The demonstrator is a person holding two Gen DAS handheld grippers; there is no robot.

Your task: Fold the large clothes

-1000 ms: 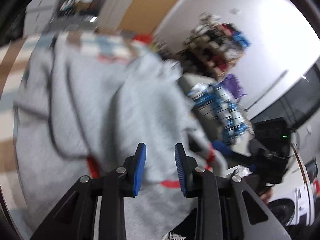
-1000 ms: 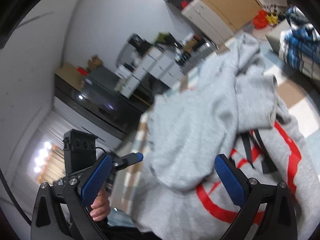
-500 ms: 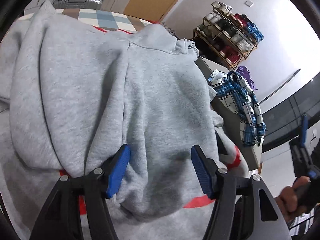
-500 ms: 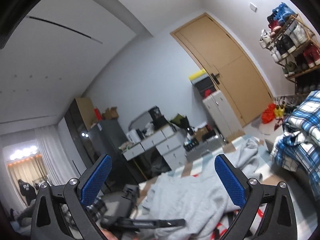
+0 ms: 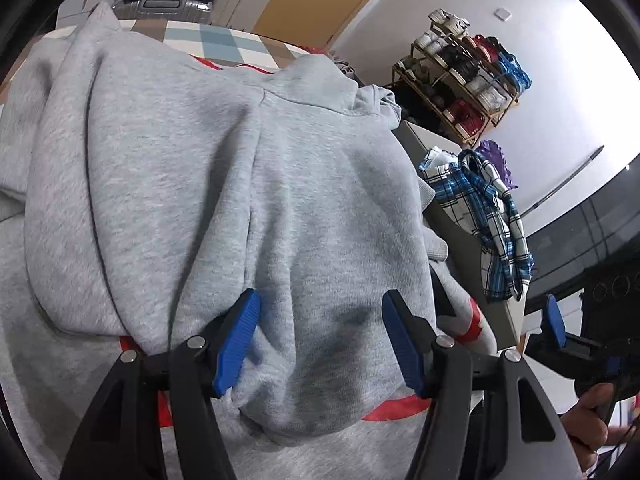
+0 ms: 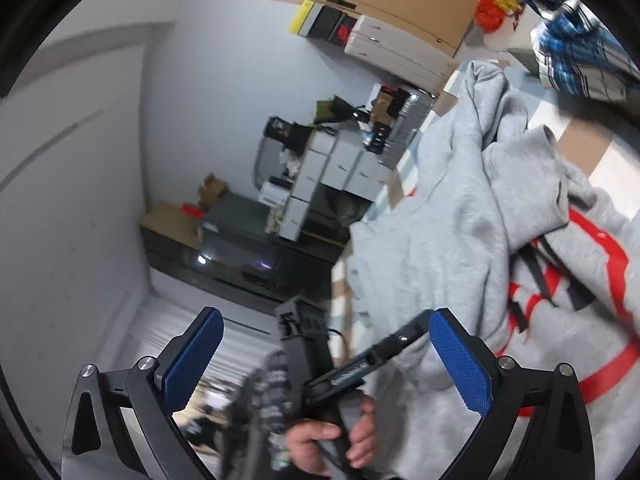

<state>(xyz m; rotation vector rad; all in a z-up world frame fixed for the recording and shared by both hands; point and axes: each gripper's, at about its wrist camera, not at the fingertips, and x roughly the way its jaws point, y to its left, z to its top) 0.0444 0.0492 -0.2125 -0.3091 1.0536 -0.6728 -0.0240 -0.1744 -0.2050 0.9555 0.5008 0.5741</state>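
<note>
Nearest the lens, the left tool (image 5: 320,340) has its blue-padded jaws spread wide, straddling a rounded fold of the grey fleece hooded sweatshirt with red lettering (image 5: 208,184) without pinching it; the cloth bulges up between the pads. The right tool (image 6: 326,360) is likewise spread and holds nothing, angled up off the garment so that the left tool's black handle and the person's left hand (image 6: 332,440) sit in front of it. The sweatshirt lies bunched on a checked blue, white and brown surface (image 5: 216,38), one grey part doubled over the printed front, a cuffed sleeve (image 6: 532,184) draped across it. Beyond, a blue-and-white plaid shirt (image 5: 480,216) hangs over a pale box, and further off a wooden shoe rack (image 5: 468,72) stands by the wall. This looks like the moment between folds: one flap laid, both tools free. The next move probably calls for closing on a fresh edge or sleeve and drawing it flat.
</note>
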